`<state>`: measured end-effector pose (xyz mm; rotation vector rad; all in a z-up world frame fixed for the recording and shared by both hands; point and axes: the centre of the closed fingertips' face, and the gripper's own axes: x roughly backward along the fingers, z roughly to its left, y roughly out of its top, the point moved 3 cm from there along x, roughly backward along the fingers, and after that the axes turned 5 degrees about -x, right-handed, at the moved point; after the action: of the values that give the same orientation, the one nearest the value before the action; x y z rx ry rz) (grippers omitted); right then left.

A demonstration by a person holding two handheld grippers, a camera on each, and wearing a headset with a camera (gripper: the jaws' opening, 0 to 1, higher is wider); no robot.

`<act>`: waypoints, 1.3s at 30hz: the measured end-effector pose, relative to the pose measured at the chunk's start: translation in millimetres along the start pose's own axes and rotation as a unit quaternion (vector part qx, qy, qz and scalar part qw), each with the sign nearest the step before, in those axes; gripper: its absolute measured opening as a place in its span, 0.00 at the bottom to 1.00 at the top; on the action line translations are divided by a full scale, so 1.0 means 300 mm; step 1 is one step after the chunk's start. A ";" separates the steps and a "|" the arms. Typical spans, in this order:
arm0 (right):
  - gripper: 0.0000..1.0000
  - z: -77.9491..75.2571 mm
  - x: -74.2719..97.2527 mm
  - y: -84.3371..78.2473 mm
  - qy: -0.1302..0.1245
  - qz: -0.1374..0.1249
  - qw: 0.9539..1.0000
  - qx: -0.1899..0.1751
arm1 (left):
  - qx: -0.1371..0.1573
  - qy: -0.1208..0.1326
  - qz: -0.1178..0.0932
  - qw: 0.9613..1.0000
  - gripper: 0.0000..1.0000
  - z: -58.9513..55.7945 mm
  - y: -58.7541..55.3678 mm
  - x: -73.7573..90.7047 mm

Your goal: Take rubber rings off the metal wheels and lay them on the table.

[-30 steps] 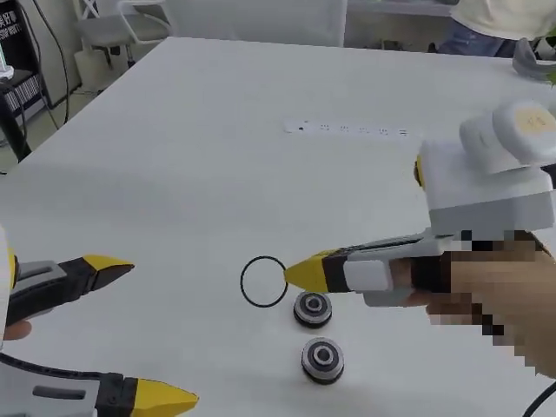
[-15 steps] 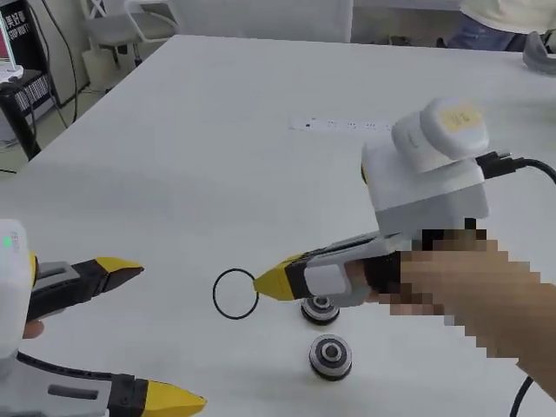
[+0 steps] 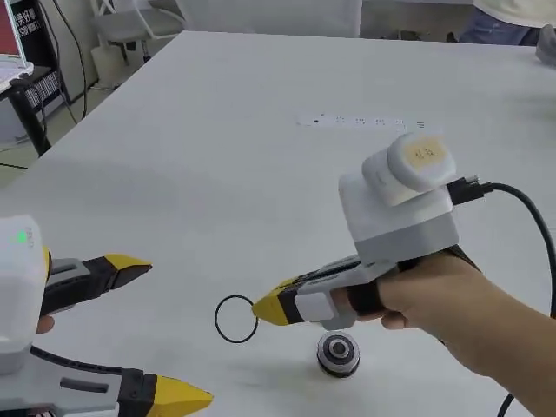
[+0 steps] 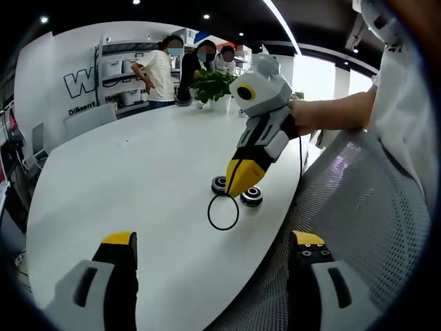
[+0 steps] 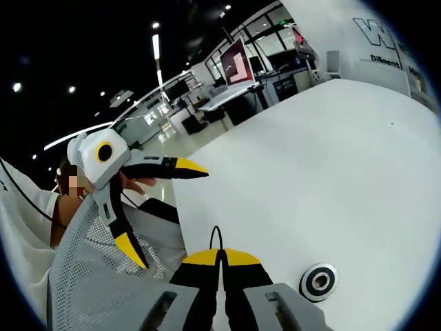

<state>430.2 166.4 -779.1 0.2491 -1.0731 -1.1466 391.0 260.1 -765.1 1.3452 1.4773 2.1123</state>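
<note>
My right gripper (image 3: 259, 310) is shut on the edge of a thin black rubber ring (image 3: 215, 319), held low over the white table (image 3: 217, 156). Its own view shows the shut jaws (image 5: 219, 258) with the ring (image 5: 215, 238) edge-on as a thin line. One metal wheel (image 3: 338, 352) stands just right of the tip. The left gripper view shows two wheels (image 4: 219, 184) (image 4: 251, 196) behind the ring (image 4: 209, 214) and the right gripper (image 4: 241, 176). My left gripper (image 3: 165, 334) stands open at the near left, its jaws (image 4: 213, 241) wide apart and holding nothing.
A white power strip (image 3: 360, 122) lies farther back on the table. A black cable (image 3: 521, 226) trails from the right gripper. An office chair (image 3: 130, 22) stands beyond the far left corner. People (image 4: 158, 69) and a plant (image 4: 212, 83) are at the table's far end.
My right gripper has carried the ring to the left and nearer, away from the wheels, and now covers one wheel in the head view. The left gripper has stayed open.
</note>
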 end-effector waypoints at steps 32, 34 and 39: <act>0.00 -0.120 -0.040 -0.096 -0.057 0.032 0.998 0.009 | 0.004 -0.004 0.018 1.000 0.86 -0.009 -0.016 -0.004; 0.00 -0.126 -0.040 -0.099 -0.060 0.032 0.998 0.007 | 0.005 -0.004 0.017 1.000 0.86 -0.008 -0.016 -0.004; 0.00 -0.125 -0.042 -0.096 -0.059 0.028 0.998 0.012 | 0.006 -0.001 0.014 1.000 0.85 -0.004 -0.013 -0.003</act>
<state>441.9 151.2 -824.0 0.1703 -1.1911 -1.1089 389.4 260.5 -768.8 1.3787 1.4818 2.1221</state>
